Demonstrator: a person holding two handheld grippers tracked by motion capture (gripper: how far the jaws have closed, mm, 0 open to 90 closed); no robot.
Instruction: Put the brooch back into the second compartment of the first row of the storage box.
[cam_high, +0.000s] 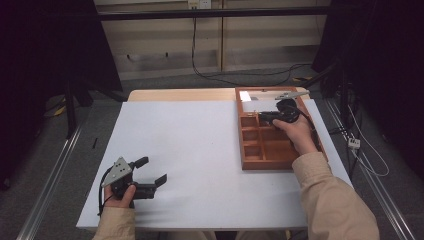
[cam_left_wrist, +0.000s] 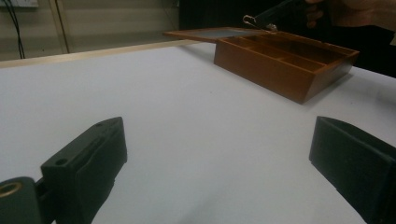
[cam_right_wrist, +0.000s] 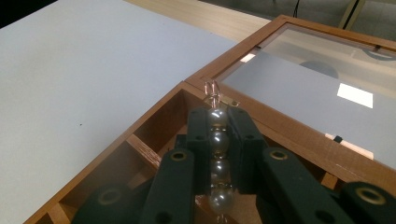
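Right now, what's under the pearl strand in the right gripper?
The wooden box lies below, its compartments open. The right gripper is shut on the pearl strand, and its jaws cover the compartment floor directly beneath, so I can't tell what's there.

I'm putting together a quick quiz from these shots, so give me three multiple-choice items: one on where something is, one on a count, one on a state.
1. Where is the wooden box?
A. the table's right side
B. the floor
C. the person's lap

2. How many pearls show in the pearl clip?
A. one
B. four
C. nine

3. The left gripper is:
A. open
B. shut on a pen
C. shut on the box

Key: A, it sits beside the right edge; B, four beads line up between the right gripper jaws; A, its jaws stand wide over bare table.
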